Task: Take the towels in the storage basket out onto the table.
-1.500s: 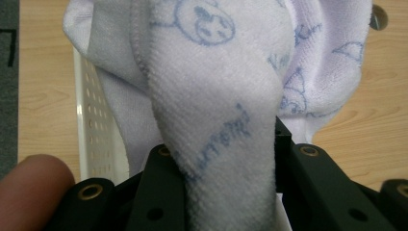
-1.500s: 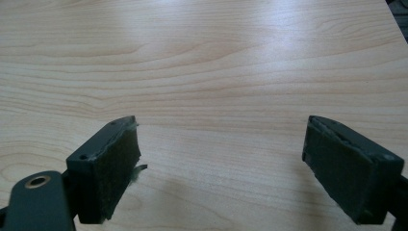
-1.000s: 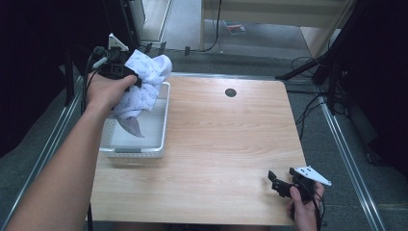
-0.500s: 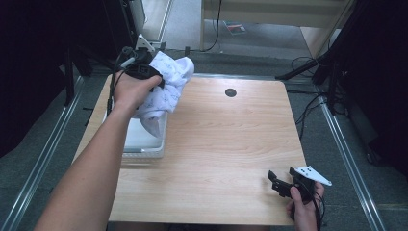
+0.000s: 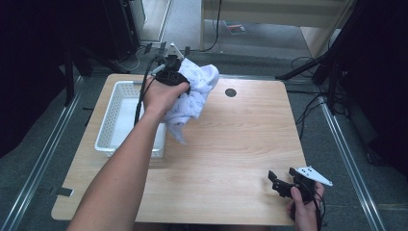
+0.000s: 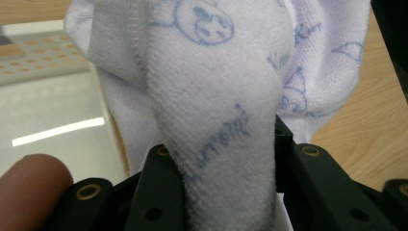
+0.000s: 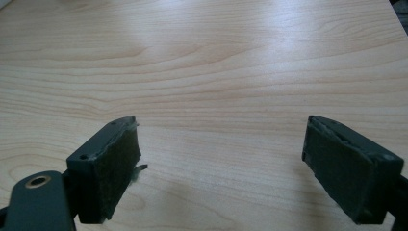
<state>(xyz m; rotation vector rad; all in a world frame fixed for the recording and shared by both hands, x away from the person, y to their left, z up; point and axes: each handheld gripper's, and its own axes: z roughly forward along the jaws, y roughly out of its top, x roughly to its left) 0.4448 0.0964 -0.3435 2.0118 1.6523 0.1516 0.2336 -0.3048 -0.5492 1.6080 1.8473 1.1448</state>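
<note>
Two grippers | my left gripper (image 5: 185,79) clamped the white towel (image 5: 195,94) (lifted beside the basket (image 5: 108,130)) | right gripper (image 7: 221,163) gaped over the table (image 5: 240,139).

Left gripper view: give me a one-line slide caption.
Left gripper shut on a white printed towel, held above the white basket and wooden table.

A white terry towel (image 5: 195,94) with pale blue cartoon prints hangs bunched and crumpled in the air, drooping above the wooden tabletop.
</note>
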